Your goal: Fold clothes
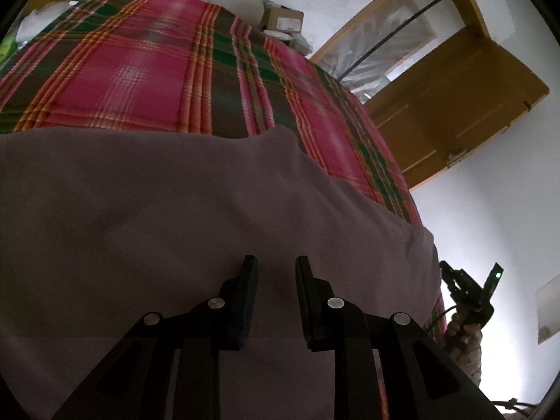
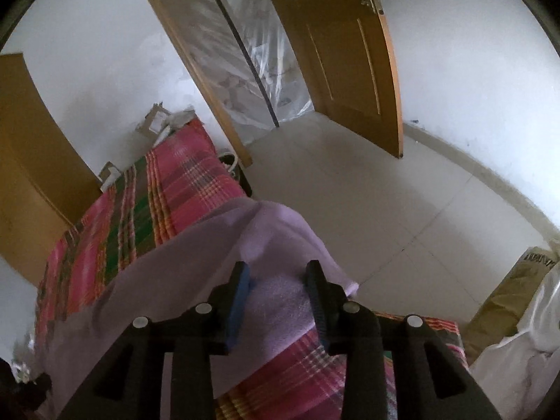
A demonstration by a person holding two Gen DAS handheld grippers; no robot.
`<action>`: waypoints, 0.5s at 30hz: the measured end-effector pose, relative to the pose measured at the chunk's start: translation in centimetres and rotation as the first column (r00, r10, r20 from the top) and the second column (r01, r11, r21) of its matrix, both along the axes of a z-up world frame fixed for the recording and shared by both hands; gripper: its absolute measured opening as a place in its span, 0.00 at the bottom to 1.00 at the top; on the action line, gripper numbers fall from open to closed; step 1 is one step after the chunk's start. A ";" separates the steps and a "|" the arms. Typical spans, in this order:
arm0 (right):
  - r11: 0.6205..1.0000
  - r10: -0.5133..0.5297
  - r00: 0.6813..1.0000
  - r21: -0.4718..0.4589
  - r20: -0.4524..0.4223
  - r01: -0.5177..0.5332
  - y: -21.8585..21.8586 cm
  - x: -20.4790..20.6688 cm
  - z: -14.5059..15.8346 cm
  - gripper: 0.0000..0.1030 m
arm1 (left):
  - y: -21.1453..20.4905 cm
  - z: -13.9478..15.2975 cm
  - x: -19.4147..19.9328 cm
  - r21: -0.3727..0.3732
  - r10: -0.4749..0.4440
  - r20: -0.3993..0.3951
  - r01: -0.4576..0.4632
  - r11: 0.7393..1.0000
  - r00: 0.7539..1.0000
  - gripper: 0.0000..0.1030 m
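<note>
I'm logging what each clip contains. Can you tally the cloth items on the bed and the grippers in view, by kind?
Lilac garment: 1
Pink and green plaid bedspread: 1
Grippers: 2, the left gripper and the right gripper, both open above the garment
Total: 4

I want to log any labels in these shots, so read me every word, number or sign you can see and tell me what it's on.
No text can be read in either view.
Brown sack: dark print near its top, too blurred to read.
Cardboard boxes behind the bed: pale labels, too small to read.
Garment, plaid bedspread and door: no print seen.
</note>
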State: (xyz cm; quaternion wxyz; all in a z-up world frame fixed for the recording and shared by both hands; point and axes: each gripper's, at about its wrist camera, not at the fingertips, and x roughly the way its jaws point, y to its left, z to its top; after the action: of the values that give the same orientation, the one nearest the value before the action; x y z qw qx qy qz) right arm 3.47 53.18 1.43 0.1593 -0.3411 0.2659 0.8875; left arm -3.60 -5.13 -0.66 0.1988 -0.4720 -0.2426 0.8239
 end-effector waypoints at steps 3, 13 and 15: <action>0.999 0.019 1.000 0.026 0.020 -0.019 -0.6 -0.7 0.0 0.29 | 0.0 0.1 0.3 0.000 0.006 0.000 -0.006 1.000 1.000 0.22; 0.989 0.009 0.999 0.147 0.049 -0.016 -0.4 -1.7 1.3 0.02 | 0.5 0.1 0.3 -0.016 0.017 0.002 -0.017 1.000 1.000 0.22; 0.986 -0.012 0.999 0.164 0.046 0.004 0.1 -1.6 1.5 0.01 | 0.6 0.1 0.3 -0.016 0.019 0.003 -0.019 1.000 1.000 0.22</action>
State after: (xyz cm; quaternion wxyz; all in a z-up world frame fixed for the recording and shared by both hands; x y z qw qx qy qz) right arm 1.90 53.27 2.95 0.1965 -0.3464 0.1896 0.8975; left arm -3.27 -4.51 -0.59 0.1868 -0.4724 -0.2408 0.8270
